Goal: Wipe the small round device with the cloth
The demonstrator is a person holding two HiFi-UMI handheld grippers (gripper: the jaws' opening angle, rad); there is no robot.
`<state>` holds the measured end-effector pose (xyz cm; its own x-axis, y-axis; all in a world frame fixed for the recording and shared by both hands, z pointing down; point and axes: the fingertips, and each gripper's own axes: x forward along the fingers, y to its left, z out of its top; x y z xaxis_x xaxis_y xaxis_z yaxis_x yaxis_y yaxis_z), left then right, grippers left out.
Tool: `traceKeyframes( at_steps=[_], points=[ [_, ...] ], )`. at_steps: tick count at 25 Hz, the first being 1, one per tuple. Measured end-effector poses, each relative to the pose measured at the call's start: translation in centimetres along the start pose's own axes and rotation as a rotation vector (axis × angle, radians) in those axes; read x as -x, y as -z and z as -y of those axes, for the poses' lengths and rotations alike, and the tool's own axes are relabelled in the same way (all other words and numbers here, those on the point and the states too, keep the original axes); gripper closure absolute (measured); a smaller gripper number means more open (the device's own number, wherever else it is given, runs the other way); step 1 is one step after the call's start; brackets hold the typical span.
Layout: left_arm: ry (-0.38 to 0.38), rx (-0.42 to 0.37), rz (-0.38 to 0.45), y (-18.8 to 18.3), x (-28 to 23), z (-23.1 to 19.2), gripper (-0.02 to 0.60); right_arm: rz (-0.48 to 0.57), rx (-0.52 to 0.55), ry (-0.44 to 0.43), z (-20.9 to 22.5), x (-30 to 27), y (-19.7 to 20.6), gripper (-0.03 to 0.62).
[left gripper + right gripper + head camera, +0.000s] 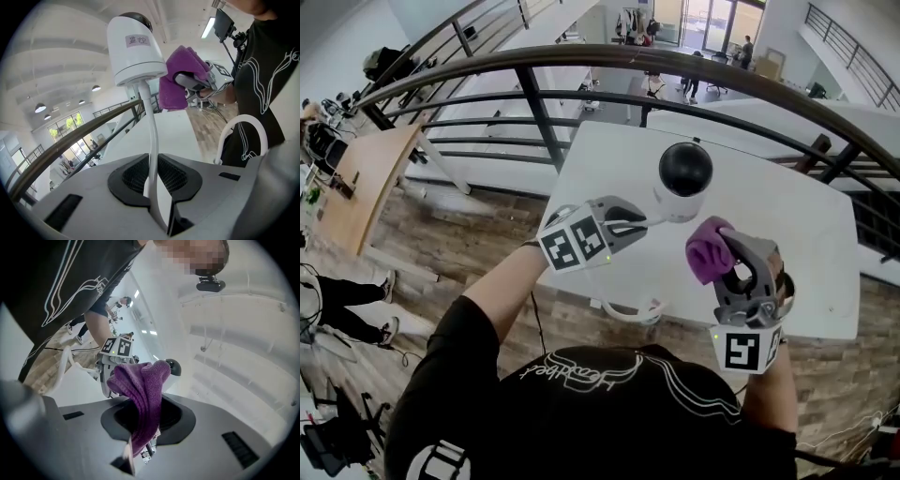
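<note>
The small round device (684, 178) is white with a black dome on top; a label shows on its side (133, 47). Its white cable (151, 140) runs down from its base between the jaws of my left gripper (152, 176), which is shut on the cable. My left gripper (639, 223) sits just left of the device. My right gripper (724, 247) is shut on a bunched purple cloth (709, 248), which hangs out of the jaws (140, 390). The cloth (180, 77) is close against the device's right side; I cannot tell whether they touch.
A white table (787, 234) lies under both grippers. A dark metal railing (581, 66) curves across behind it, above a lower floor. The cable's slack loops off the table's near edge (623, 314). Wood flooring runs left and right of me.
</note>
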<state>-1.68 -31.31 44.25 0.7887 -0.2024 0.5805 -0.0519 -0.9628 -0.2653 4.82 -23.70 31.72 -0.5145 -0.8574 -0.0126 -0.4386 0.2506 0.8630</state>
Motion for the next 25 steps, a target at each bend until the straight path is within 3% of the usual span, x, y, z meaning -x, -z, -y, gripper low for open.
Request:
traceKeyframes(
  at_steps=[9, 11, 18, 25],
  points=[
    [-0.006, 0.012, 0.01, -0.4, 0.0, -0.1, 0.518, 0.07, -0.162, 0.059, 6.5, -1.2, 2.6, 0.536],
    [-0.012, 0.019, 0.017, -0.5, -0.1, -0.1, 0.517, 0.104, -0.253, 0.055, 7.8, -2.0, 3.3, 0.536],
    [-0.035, 0.049, -0.018, -0.5, -0.1, 0.5, 0.515, 0.271, -0.546, -0.005, 11.5, -4.6, 3.7, 0.536],
    [-0.083, 0.088, -0.011, -0.9, 0.0, 0.1, 0.509, 0.444, -0.64, -0.2, 11.7, -6.9, 1.5, 0.536]
  ],
)
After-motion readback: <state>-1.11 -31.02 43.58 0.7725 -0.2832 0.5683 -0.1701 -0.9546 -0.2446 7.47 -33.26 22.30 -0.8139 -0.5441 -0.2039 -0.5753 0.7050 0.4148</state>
